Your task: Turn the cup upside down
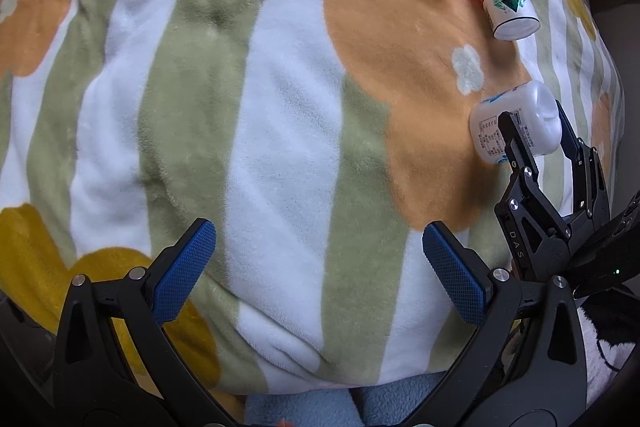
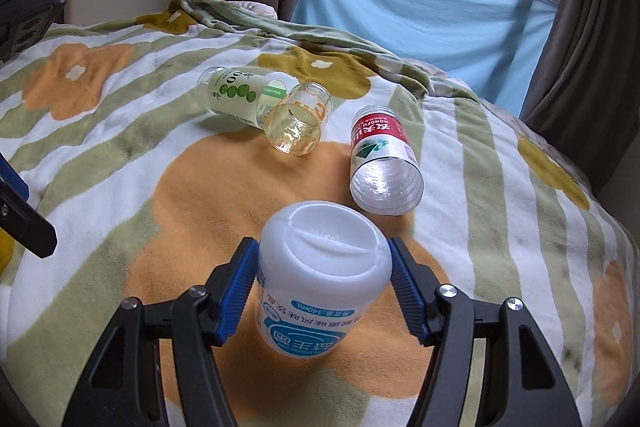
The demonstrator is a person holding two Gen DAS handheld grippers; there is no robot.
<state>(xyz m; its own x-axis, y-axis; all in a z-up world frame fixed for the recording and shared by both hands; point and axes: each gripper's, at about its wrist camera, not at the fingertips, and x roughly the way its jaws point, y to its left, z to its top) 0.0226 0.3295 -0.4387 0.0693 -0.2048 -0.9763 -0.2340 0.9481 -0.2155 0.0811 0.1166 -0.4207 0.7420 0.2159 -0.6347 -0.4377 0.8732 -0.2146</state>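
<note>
A white plastic cup [image 2: 324, 275] with blue print stands base-up on the flowered blanket [image 2: 200, 187], leaning slightly. My right gripper [image 2: 322, 283] is shut on it, one blue pad against each side. In the left wrist view the same white cup [image 1: 520, 115] sits at the right between the right gripper's [image 1: 534, 131] black fingers. My left gripper [image 1: 318, 231] hovers open over the blanket [image 1: 280, 107], holding nothing, well left of the cup. Whether the cup's rim touches the blanket is hidden.
Three more cups lie on their sides beyond the white one: a green-label cup [image 2: 236, 95], a clear amber cup [image 2: 298, 125] and a red-label cup [image 2: 382, 163]. A blue sheet [image 2: 420, 7] and brown curtains [image 2: 580, 67] stand behind the bed. One left gripper finger [image 2: 24, 215] shows at the left edge.
</note>
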